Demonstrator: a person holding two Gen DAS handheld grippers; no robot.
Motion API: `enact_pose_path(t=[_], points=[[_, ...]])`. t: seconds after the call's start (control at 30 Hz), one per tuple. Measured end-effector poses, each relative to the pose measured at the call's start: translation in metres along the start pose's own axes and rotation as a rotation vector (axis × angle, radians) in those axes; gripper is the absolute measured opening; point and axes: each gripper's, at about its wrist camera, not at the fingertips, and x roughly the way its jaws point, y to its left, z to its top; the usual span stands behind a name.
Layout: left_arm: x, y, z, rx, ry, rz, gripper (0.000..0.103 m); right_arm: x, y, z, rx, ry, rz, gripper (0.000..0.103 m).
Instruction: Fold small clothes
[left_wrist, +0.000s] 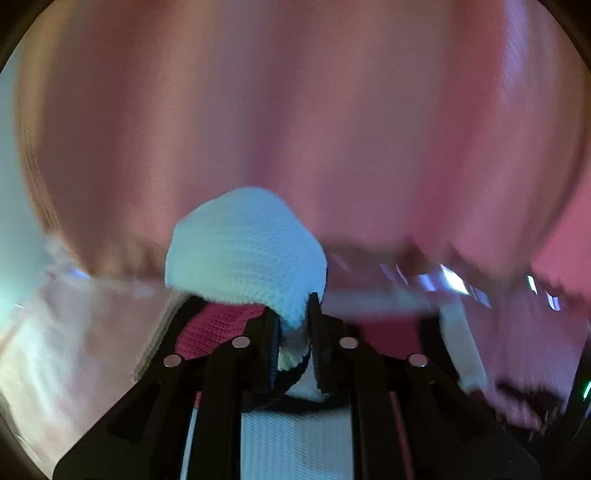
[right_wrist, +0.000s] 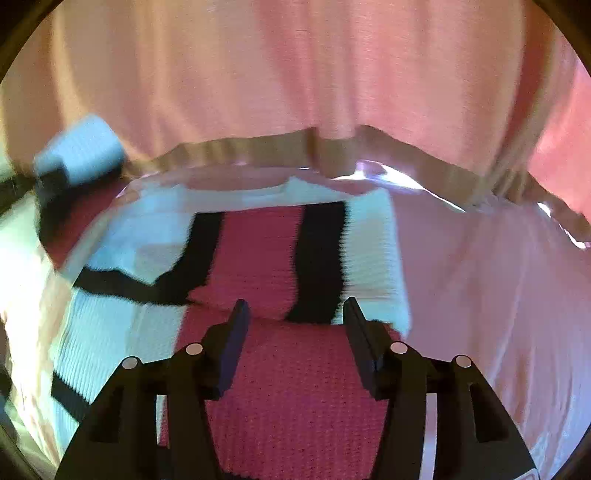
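Observation:
A knitted garment (right_wrist: 258, 251) in red, black and white bands lies spread on a pale pink cloth surface (right_wrist: 480, 295). My right gripper (right_wrist: 295, 314) hovers low over its red middle panel, jaws open, the pads pressing on nothing. My left gripper (left_wrist: 294, 314) is shut on a white knitted part of the garment (left_wrist: 243, 251), which bulges up over the fingertips, with a strip of red knit (left_wrist: 218, 325) beside the left finger. In the right wrist view that lifted white fold (right_wrist: 79, 147) shows blurred at the upper left. The left wrist view is heavily motion-blurred.
Pink draped fabric (right_wrist: 295, 74) hangs behind the surface, with a tan hem (right_wrist: 258, 147) along its lower edge. Bare pink cloth lies to the right of the garment. Shiny bright patches (right_wrist: 388, 173) show along the back edge.

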Motion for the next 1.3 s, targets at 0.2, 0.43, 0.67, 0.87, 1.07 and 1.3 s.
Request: enact_pose_path(t=[0.2, 0.43, 0.67, 0.87, 1.07, 1.3], points=[[0.05, -0.035, -0.075, 0.086, 0.183, 0.1, 0.054, 0.009, -0.019, -0.001, 0.021, 0.038, -0.022, 0.055], [0.022, 0.05, -0.064, -0.13, 0.179, 0.149, 0.063, 0.028, -0.008, 0.004, 0.03, 0.076, 0.09, 0.059], [0.053, 0.121, -0.072, -0.406, 0.266, 0.137, 0.063, 0.052, 0.074, 0.015, -0.113, 0.068, 0.12, 0.059], [0.069, 0.126, -0.076, -0.433, 0.29, 0.11, 0.054, 0.101, 0.148, 0.038, -0.189, 0.12, 0.079, 0.064], [0.081, 0.137, -0.081, -0.483, 0.343, 0.123, 0.038, 0.109, 0.137, 0.053, -0.136, 0.109, 0.07, 0.011], [0.078, 0.133, -0.081, -0.474, 0.343, 0.126, 0.042, 0.042, 0.019, 0.044, 0.022, 0.022, 0.159, 0.032]])
